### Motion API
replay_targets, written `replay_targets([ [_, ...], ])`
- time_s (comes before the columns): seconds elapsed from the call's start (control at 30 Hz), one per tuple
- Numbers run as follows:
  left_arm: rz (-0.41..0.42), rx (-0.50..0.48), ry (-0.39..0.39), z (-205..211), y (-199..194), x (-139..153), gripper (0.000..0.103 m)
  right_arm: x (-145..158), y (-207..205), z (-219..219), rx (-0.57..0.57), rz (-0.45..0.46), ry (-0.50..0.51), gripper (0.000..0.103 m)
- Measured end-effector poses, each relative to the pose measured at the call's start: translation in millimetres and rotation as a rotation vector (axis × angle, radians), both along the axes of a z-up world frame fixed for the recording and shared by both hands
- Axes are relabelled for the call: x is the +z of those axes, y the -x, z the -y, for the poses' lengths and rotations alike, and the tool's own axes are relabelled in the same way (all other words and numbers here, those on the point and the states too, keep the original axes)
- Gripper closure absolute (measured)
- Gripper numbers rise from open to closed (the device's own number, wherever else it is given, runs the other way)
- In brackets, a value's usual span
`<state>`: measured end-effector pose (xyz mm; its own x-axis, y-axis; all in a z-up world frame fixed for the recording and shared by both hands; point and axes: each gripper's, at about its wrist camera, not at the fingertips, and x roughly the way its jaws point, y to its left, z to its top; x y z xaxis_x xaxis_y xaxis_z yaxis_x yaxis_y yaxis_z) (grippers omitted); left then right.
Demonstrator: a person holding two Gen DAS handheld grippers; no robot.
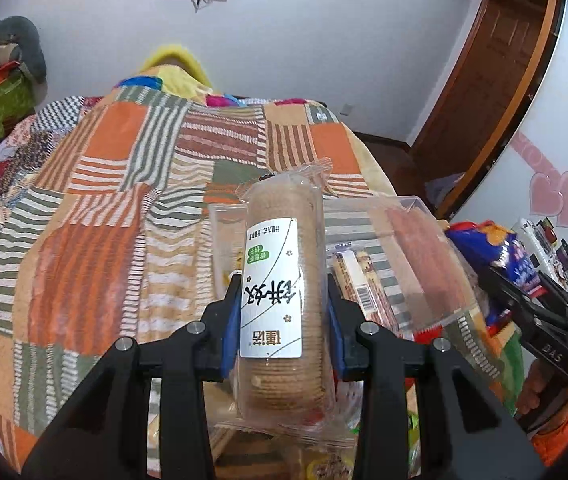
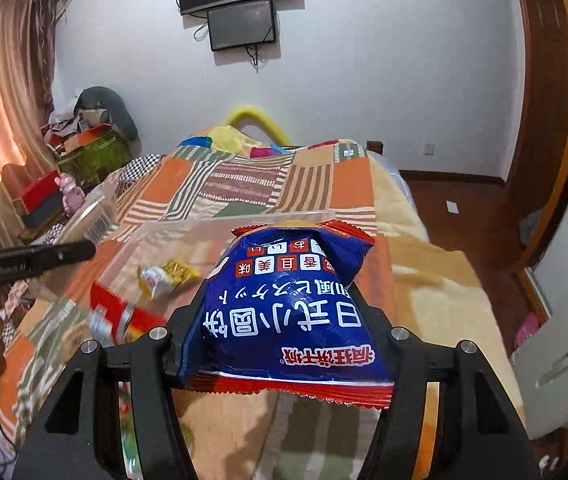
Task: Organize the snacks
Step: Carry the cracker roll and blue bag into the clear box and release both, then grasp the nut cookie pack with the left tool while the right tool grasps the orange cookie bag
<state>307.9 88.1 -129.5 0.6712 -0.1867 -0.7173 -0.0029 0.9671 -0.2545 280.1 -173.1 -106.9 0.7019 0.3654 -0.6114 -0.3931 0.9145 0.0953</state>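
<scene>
From the left wrist view, the left gripper [image 1: 284,312] pinches a long clear-wrapped roll of round brown biscuits [image 1: 281,288] with a white label, its blue pads [image 1: 231,320] pressed on both sides. The roll is held up over the clear plastic box [image 1: 412,204], which sits on the patchwork bedspread [image 1: 123,200]. Inside the box lie other snack packs, one a striped bar [image 1: 358,284]. To the right of the box is a blue bag held by another black gripper.

From the right wrist view, the right gripper [image 2: 279,320] squeezes a puffy blue snack bag with red edges [image 2: 284,312]. The bag hangs over the near right corner of the same clear box, above the bedspread.
</scene>
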Motion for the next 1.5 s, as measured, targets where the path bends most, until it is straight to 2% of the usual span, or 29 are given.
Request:
replay_targets([
  [0.27,-0.060,-0.025,-0.007,9,-30,-22,0.067,-21,-28,-20,0.023,-0.045,0.067,0.045],
  [0.4,-0.075,-0.028,0.005,7,-35,-30,0.066,-29,-28,-22,0.037,-0.059,0.096,0.044],
  [0.63,-0.004,-0.033,-0.009,6,-21,-7,0.066,-23,-19,-23,0.046,-0.035,0.129,0.037],
  [0.97,0.062,-0.030,-0.074,2,43,31,0.064,19,27,-4,0.067,0.043,0.074,0.031],
  [1.1,0.061,-0.015,-0.094,-3,75,34,0.057,29,50,4,0.083,0.054,0.038,0.029],
  [1.3,0.011,0.008,-0.105,-13,118,18,0.051,27,82,4,0.115,0.057,0.021,0.026],
  [1.5,-0.073,0.025,-0.108,-20,147,-17,0.051,8,97,-5,0.154,0.001,0.021,0.026],
])
